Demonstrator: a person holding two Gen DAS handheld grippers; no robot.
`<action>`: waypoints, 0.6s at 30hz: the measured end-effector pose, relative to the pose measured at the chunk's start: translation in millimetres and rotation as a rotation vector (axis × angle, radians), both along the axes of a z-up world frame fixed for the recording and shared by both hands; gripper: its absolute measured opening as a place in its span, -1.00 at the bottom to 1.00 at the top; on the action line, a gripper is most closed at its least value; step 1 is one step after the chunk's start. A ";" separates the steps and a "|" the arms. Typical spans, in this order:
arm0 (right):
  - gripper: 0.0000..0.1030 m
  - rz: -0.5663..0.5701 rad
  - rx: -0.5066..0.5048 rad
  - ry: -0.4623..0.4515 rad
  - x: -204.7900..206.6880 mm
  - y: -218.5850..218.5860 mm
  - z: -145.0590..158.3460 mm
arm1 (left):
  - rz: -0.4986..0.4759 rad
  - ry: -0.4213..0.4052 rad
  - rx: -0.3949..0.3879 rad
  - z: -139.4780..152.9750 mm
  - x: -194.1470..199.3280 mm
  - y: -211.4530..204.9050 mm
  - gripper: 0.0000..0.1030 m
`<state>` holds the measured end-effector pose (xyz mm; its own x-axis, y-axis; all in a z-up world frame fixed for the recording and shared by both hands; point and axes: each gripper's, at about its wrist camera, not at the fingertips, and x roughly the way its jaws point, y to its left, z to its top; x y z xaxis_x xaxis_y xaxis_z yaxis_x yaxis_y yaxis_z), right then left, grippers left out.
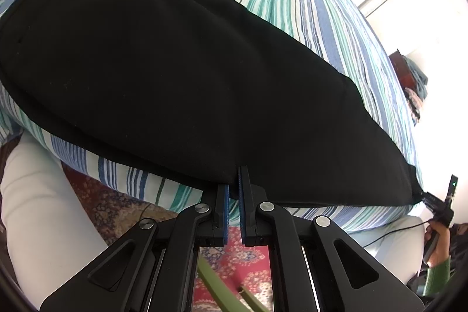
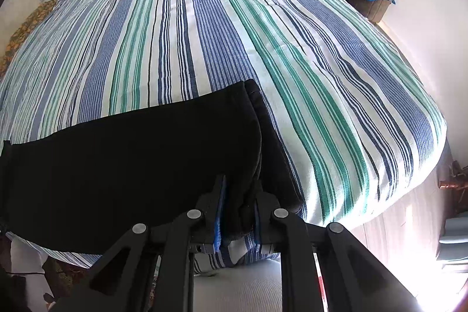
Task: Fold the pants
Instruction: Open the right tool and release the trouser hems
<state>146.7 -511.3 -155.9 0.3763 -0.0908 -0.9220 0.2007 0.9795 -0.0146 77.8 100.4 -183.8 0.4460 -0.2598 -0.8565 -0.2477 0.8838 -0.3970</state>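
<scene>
Left wrist view shows left tongs [image 1: 233, 189] pinching the black pants [image 1: 175, 84] mid-edge, right tongs [image 2: 237, 206] pinching the hem; next, probably carry hem toward waistband across the bed [image 2: 204, 19].

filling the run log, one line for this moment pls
left gripper: shut on black pants | right gripper: shut on black pants | striped bedspread underneath

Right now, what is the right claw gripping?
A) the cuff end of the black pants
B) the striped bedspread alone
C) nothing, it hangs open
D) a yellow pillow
A: in the right wrist view the right claw is closed on the hem end of the black pants at the edge of the striped bedspread.
</scene>
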 end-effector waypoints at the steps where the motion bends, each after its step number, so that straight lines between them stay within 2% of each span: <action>1: -0.56 -0.009 -0.006 -0.017 -2.3 -1.1 2.4 | 0.000 0.001 0.000 -0.7 0.0 -0.3 -0.94; 3: -0.42 -0.032 -0.028 -0.048 -6.7 -2.7 7.5 | -0.001 0.003 0.002 -1.4 -0.1 -0.1 -0.94; 5: 0.00 -0.058 -0.060 -0.070 -9.9 -3.7 11.5 | -0.001 0.005 0.003 -1.7 -0.1 0.4 -0.94; 7: 0.14 -0.078 -0.088 -0.092 -11.9 -3.4 15.9 | -0.001 0.005 0.003 -1.7 -0.8 1.2 -0.94; 15: 0.19 -0.117 -0.128 -0.151 -19.2 -5.9 26.9 | 0.001 0.015 -0.011 -3.2 -2.0 3.2 -0.91; 18: 0.27 -0.126 -0.128 -0.161 -21.3 -7.2 28.8 | 0.004 0.023 -0.022 -4.5 -2.7 5.3 -0.85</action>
<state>125.4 -518.4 -127.1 0.4958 -0.2589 -0.8290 0.3310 0.9388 -0.0953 75.1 105.7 -188.3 0.4273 -0.2775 -0.8604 -0.2600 0.8738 -0.4109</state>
